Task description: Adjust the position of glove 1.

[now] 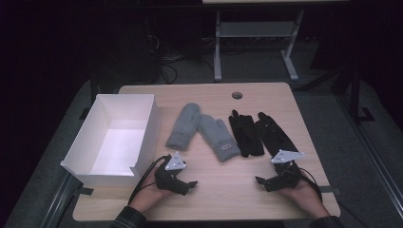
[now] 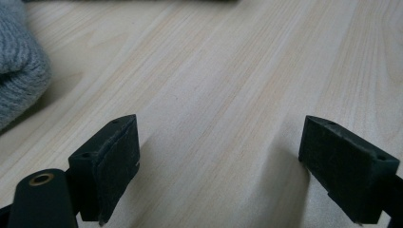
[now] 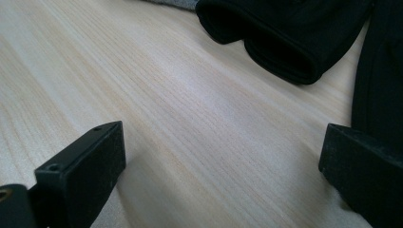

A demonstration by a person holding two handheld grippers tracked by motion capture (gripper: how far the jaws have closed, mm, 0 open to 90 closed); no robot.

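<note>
The surface [image 1: 223, 190] is seen pale and woodgrained, with the white box [image 1: 111, 137] standing open at its left edge, nothing visible inside. Next in size, two grey mittens [image 1: 202, 130] are laid side by side at centre, touching, cuffs toward the person; just to their right, two black gloves [image 1: 259, 133] are spread the same way, overlapping a little. Then the tools: the left gripper [image 1: 183, 183] is rested on the surface near the box's front corner, its fingers [image 2: 111, 168] held wide apart with only bare wood between them, a mitten's edge [image 2: 19, 71] seen off to one side. The right gripper [image 1: 271, 180] is rested just below the gloves, fingers [image 3: 85, 175] also spread wide and holding nothing, a glove cuff [image 3: 280, 52] lying close ahead.

The step in hand is judged to be a first reach for a glove or mitten, probably bound for the box. It would be done best by lowering the fingers flat over a cuff, so one whole layer of cloth is pinched rather than a loose fold. The neighbouring piece should be left undisturbed, since each pair is touching.
</note>
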